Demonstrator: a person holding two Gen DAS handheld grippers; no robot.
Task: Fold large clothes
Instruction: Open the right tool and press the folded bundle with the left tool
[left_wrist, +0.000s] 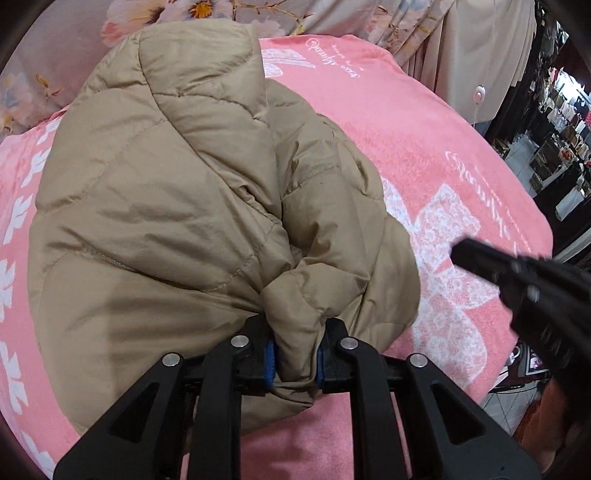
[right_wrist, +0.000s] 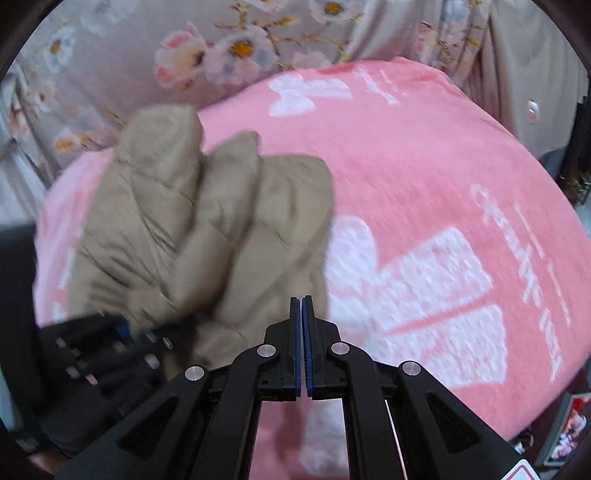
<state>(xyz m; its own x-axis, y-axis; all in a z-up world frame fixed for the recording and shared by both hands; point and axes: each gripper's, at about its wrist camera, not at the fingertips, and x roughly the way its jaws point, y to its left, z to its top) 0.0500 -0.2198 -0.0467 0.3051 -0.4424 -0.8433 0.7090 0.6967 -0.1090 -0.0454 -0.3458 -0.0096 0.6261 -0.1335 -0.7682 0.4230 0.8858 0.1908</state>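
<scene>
Our left gripper (left_wrist: 295, 360) pinches the tan padded jacket (left_wrist: 177, 206) on the bed (left_wrist: 424, 155) (pink blanket); right gripper (right_wrist: 302, 306) fingers are pressed together, holding nothing.

Tan quilted puffer jacket (left_wrist: 177, 192) lies bunched, folded over itself.

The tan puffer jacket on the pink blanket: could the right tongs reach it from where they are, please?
Probably yes. The right tongs are shut and empty, just beside the tan puffer jacket, with only pink blanket between.
</scene>
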